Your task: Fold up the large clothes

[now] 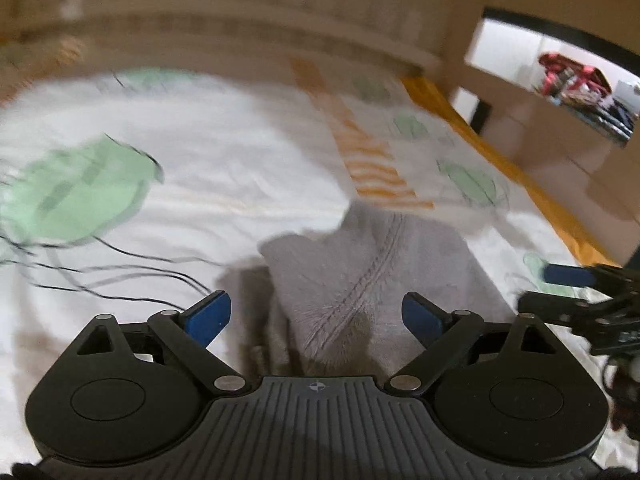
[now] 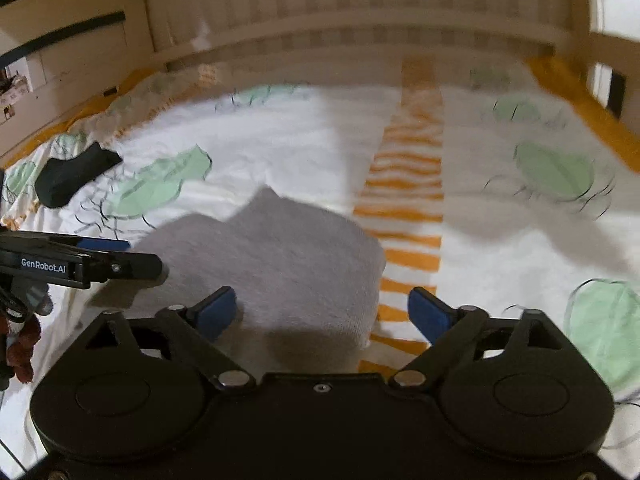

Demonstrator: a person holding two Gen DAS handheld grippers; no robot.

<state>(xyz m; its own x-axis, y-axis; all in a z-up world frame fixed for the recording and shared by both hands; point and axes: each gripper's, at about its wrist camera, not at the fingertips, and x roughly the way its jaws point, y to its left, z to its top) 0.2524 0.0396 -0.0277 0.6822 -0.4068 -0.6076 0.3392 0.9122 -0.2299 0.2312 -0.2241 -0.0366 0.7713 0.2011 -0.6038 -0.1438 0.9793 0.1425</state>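
Grey garment (image 2: 276,256) is the thing here, a soft fleecy-looking piece lying in a bunched, partly folded heap on the bedsheet (image 2: 280,152), with a stitched seam running up its middle in the left wrist view (image 1: 372,276) and a rounded folded edge on its right side next to the orange striped band (image 2: 404,208) printed on the sheet. Both shots are pretty blurry, so finer fabric detail is hard to make out. The right gripper (image 2: 322,312) sits low over the near edge of the garment with its blue fingers spread wide, nothing pinched between them, the left pad over the grey cloth and the right pad over the orange stripes. The left gripper (image 1: 316,316) is likewise spread wide and holding nothing, hovering just above the near part of the garment, pointing along the seam. Each one shows up in the other's camera: the left comes in from the left edge in the right wrist view (image 2: 120,258), right beside the garment's left side, and the right pokes in at the right edge (image 1: 568,280). Further out, a dark sock-like item (image 2: 72,178) lies on the sheet well apart from the garment, and a slatted wooden bed frame (image 2: 360,8) runs behind.
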